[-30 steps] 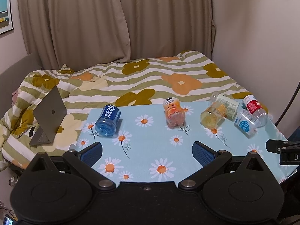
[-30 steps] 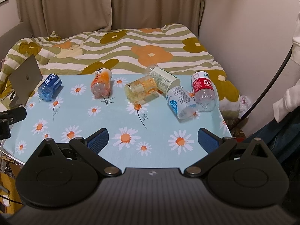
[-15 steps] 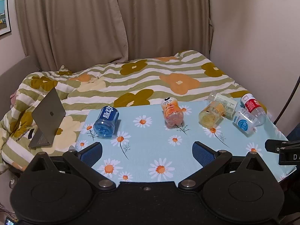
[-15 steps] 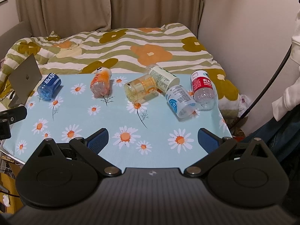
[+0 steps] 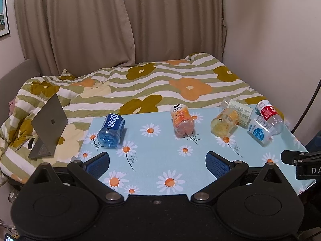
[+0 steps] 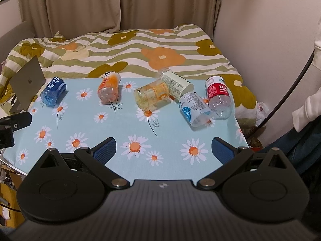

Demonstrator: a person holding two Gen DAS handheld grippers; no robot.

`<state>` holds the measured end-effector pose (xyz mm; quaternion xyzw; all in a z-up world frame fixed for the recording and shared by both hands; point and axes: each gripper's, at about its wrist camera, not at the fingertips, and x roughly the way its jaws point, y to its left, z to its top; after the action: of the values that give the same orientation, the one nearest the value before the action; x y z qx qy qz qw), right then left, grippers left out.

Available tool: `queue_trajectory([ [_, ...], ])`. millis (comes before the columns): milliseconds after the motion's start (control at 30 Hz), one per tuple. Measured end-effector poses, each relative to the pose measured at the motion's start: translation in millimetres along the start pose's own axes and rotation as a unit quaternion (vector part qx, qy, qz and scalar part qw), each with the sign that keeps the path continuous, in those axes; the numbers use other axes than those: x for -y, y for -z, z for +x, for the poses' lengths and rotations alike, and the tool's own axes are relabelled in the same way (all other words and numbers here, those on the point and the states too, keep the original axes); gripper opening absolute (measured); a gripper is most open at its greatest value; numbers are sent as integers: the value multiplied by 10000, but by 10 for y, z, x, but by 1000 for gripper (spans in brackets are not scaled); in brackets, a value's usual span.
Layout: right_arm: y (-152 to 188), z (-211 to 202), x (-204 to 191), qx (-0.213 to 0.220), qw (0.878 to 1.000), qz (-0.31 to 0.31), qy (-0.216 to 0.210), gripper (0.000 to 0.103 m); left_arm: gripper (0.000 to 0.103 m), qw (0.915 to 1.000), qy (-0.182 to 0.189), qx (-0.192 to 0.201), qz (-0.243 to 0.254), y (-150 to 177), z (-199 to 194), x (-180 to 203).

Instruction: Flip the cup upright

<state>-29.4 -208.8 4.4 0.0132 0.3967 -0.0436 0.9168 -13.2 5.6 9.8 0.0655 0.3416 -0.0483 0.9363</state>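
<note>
Several cut-off bottle cups lie on their sides on the daisy-print table (image 5: 160, 160): a blue cup (image 5: 111, 130) at the left, an orange cup (image 5: 181, 121) in the middle, a yellow cup (image 5: 224, 122), a pale green-label cup (image 5: 239, 109), a white-and-blue cup (image 5: 259, 130) and a red-label cup (image 5: 269, 114) at the right. The right wrist view shows the same row: blue cup (image 6: 53, 92), orange cup (image 6: 108, 90), yellow cup (image 6: 152, 96), white-and-blue cup (image 6: 193, 109), red-label cup (image 6: 218, 98). My left gripper (image 5: 157, 161) and right gripper (image 6: 163, 148) are open and empty above the table's near edge.
A bed with a flowered striped quilt (image 5: 160, 84) lies behind the table. A grey laptop (image 5: 49, 124) stands on the bed left of the table. A wall (image 5: 270, 50) and a black cable (image 6: 289, 92) are at the right. Curtains hang at the back.
Both grippers have drawn back and risen slightly, so the cups look a little farther away. The cups have not moved. Both grippers stay open.
</note>
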Motion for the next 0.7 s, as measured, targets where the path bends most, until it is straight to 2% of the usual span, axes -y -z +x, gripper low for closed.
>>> queue_trajectory([
  [700,-9,22,-19,-30,10000,-59,-34,103,103,10000,-9,-20,-27,7,13,-8],
])
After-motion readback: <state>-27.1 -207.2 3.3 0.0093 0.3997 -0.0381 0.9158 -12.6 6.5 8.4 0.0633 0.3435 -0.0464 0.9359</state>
